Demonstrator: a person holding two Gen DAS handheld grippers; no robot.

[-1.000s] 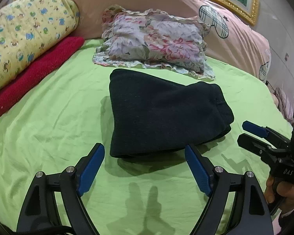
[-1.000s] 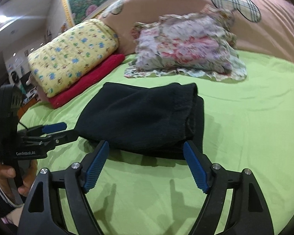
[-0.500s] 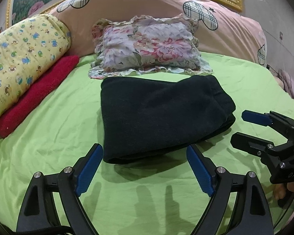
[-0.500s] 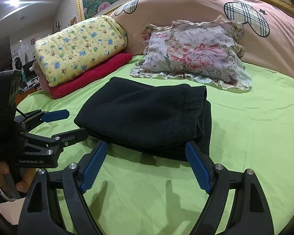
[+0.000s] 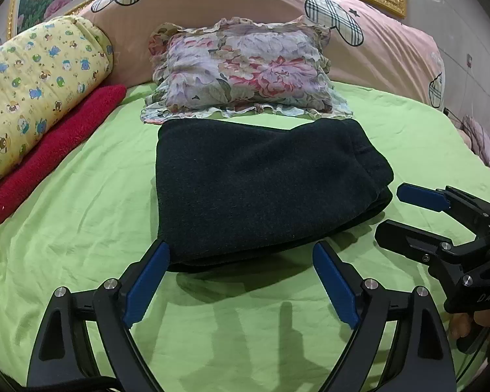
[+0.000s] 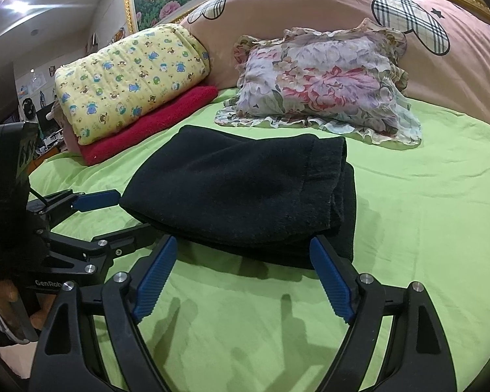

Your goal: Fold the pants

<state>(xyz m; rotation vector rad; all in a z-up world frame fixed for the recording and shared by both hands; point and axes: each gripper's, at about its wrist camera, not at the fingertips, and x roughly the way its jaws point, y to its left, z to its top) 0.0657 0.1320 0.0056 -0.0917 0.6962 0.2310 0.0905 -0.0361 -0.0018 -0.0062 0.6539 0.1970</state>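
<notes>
The black pants (image 5: 261,189) are lying folded into a thick, neat pile in the middle of the frame, on the green bed sheet (image 5: 81,235). In the right wrist view the pants (image 6: 245,192) are sitting in the middle too, with their layered edges showing on the right side.

The left tool (image 5: 241,281) is sitting low in the frame, and its two blue fingers are spread wide apart. It is holding nothing. Its left fingertip (image 5: 160,251) is right next to the near edge of the pants. The right tool (image 5: 392,212) is poking in from the right edge of that view, just beside the right end of the pants.

In its own view the right tool (image 6: 241,271) is also wide apart and holding nothing. The left tool (image 6: 127,215) is reaching in from the left of that frame, close to the left end of the pants.

Behind the pants, a flowery pillow (image 5: 245,72) is leaning on a big pink cushion (image 5: 277,13). At the upper left, a yellow rolled quilt (image 5: 36,91) is lying on a red towel (image 5: 58,147).
</notes>
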